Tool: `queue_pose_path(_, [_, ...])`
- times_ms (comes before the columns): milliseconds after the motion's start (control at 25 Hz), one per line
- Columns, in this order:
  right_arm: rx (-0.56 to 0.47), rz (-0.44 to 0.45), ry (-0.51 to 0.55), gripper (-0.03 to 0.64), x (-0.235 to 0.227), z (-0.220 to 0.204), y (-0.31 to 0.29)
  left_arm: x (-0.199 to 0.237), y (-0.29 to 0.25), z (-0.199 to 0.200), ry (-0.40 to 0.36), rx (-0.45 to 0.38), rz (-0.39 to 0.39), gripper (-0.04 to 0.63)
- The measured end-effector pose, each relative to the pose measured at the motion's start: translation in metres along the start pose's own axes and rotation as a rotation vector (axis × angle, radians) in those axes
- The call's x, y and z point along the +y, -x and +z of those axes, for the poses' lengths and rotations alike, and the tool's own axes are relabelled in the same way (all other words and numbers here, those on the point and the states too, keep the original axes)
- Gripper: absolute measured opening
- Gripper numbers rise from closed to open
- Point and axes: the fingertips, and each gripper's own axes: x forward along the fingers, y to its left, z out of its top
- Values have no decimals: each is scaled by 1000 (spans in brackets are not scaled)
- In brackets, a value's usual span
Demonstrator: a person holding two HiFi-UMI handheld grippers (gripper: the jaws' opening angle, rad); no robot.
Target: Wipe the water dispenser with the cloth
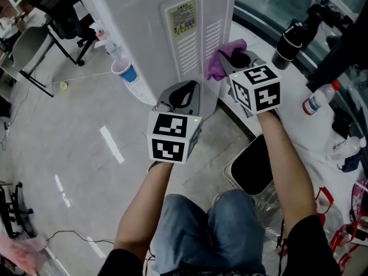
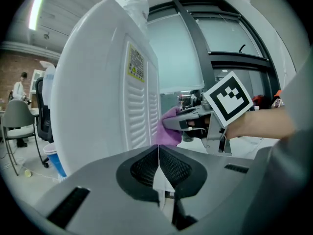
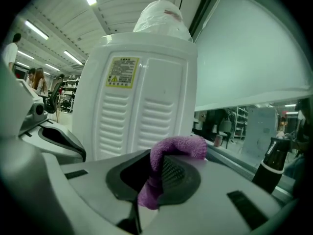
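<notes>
Up at 12 o'clock, against the dispenser [image 1: 172, 33] back panel, the cloth [image 1: 220, 64] is pinched in the right gripper [image 1: 234, 59]; left gripper [image 1: 183, 94] at its 8 o'clock, jaws together, empty.

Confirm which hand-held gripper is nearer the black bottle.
Right. The right hand-held gripper, holding the purple cloth, is left of the black bottle; the left hand-held gripper is farther left.

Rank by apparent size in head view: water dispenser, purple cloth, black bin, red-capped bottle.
1. water dispenser
2. black bin
3. purple cloth and red-capped bottle: too close to rank, and the right gripper hides part of the cloth.
</notes>
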Motion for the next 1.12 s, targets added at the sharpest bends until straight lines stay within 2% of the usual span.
queue_pose_path(320, [49, -1, -9, 41, 12, -75, -15, 2, -5, -36, -4, 11, 10, 28])
queue_pose_path(560, [63, 9, -74, 41, 20, -127, -28, 3, -9, -53, -16, 21, 16, 28])
queue_pose_path(1120, [218, 43, -181, 41, 35, -258, -62, 19, -18, -88, 1, 77, 49, 28])
